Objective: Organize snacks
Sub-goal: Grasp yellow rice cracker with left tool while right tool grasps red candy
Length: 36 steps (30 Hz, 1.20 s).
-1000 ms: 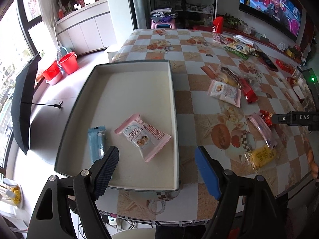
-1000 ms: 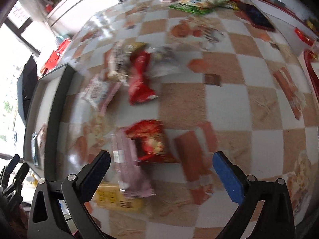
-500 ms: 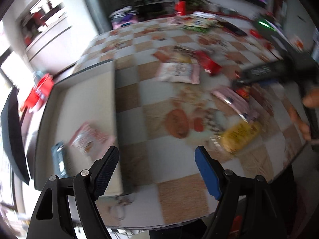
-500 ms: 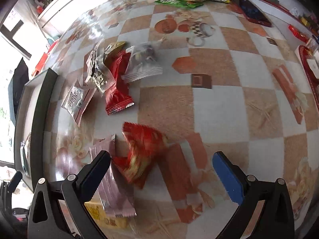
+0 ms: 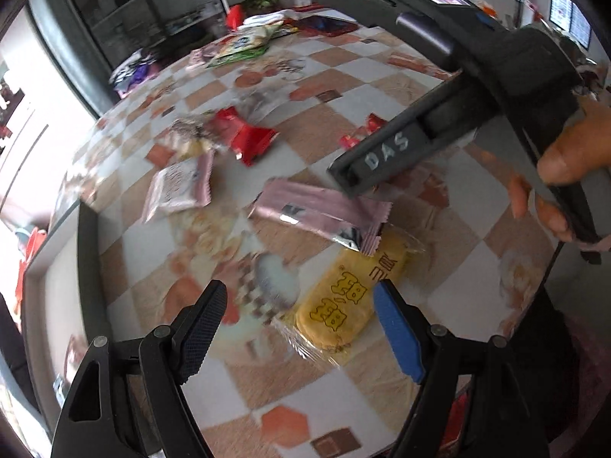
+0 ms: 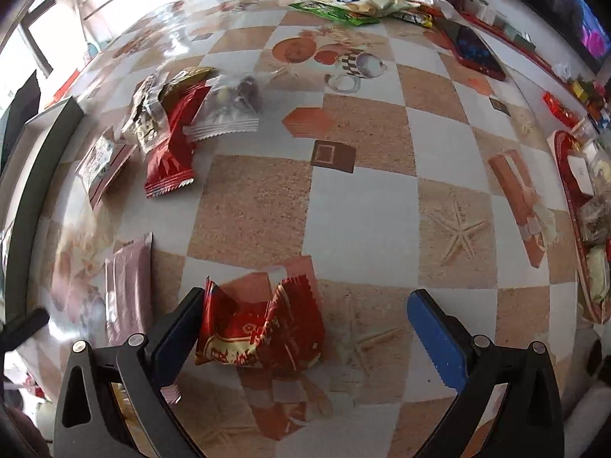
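My left gripper (image 5: 301,316) is open above a yellow wrapped snack (image 5: 343,297) at the table's near edge. A long pink bar wrapper (image 5: 320,213) lies just beyond it, partly over the yellow snack. The grey tray (image 5: 88,267) is at the left; its contents are mostly out of sight. My right gripper (image 6: 305,328) is open, with a crumpled red snack packet (image 6: 259,328) between its jaws, close to the left finger (image 6: 175,328). The right gripper's body (image 5: 450,114) also shows in the left wrist view, held by a hand.
A cluster of snacks lies mid-table: a red packet (image 6: 172,141), a clear bag (image 6: 229,107), a pink-white packet (image 6: 103,164). Green and white bags (image 6: 355,4) and a phone (image 6: 473,49) lie at the far side. A red tray (image 6: 584,221) is at the right.
My left gripper has swung right from the tray to hang over the yellow snack. My right gripper has moved down onto the red packet, which now sits between its fingers.
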### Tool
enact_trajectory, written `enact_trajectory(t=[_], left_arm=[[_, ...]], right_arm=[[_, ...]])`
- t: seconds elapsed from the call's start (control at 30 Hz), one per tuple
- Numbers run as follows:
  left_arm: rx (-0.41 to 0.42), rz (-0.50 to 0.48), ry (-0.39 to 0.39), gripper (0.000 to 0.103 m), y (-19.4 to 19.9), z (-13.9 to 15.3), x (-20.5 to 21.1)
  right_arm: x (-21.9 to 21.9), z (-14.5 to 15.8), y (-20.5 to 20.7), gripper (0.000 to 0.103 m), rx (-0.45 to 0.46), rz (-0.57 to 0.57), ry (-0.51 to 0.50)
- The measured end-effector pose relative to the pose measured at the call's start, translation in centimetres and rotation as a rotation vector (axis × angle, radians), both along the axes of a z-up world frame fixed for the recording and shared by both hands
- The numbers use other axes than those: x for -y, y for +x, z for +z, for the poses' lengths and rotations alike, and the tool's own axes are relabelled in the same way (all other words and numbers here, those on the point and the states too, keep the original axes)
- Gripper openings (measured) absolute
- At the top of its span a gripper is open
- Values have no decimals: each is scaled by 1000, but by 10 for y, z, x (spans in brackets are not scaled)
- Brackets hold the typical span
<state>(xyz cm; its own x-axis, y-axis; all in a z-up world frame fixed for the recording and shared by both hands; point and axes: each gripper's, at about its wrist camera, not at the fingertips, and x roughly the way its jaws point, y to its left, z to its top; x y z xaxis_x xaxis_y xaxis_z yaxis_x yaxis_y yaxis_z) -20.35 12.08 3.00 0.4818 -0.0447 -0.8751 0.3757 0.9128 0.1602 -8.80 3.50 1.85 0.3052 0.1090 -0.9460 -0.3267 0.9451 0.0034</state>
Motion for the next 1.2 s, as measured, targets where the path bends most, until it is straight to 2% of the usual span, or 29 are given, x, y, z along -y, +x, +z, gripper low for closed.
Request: enact_trajectory(t=[0.17, 0.23, 0.3, 0.4, 0.5, 0.6, 0.67, 0.7, 0.73, 0.83, 1.0, 1.07, 1.1, 1.13, 1.2], left_arm=[[-3, -30, 15, 82, 0, 4, 5], [-11, -43, -17, 82, -4, 8, 1], [-23, -48, -27, 82, -4, 8, 3], [-42, -67, 11, 82, -1, 0, 16], [-78, -95, 27, 82, 4, -11, 32], [-102, -76, -26, 82, 11, -13, 37], [-134, -56, -73, 71, 17, -14, 35], [-151, -48, -113, 56, 18, -13, 33], [-147, -39, -119, 43, 18, -12, 32], [-138, -6, -108, 42, 17, -10, 24], [-105, 79, -90, 44, 8, -9, 1], [-94, 107, -77, 59, 7, -10, -4], [-86, 120, -60, 71, 7, -10, -6], [-81, 128, -48, 77, 8, -11, -7], [-76, 133, -47, 78, 10, -13, -7]], right_arm=[[9, 1, -5, 103, -8, 47, 0], [8, -1, 3, 103, -31, 19, 12], [27, 3, 3, 103, -49, -30, 94], [48, 7, 3, 103, -76, -73, 164], [64, 8, -2, 103, -78, -97, 169], [80, 8, -9, 103, -70, -120, 176], [86, 9, -14, 103, -68, -136, 186], [91, 9, -16, 103, -68, -145, 191], [94, 10, -15, 103, -68, -154, 195], [102, 12, -10, 103, -74, -186, 216], [112, 14, -15, 103, -84, -226, 269], [112, 14, -17, 103, -85, -231, 270], [111, 13, -18, 103, -86, -232, 271], [107, 13, -16, 103, -89, -234, 276], [96, 12, -14, 103, -95, -239, 285]])
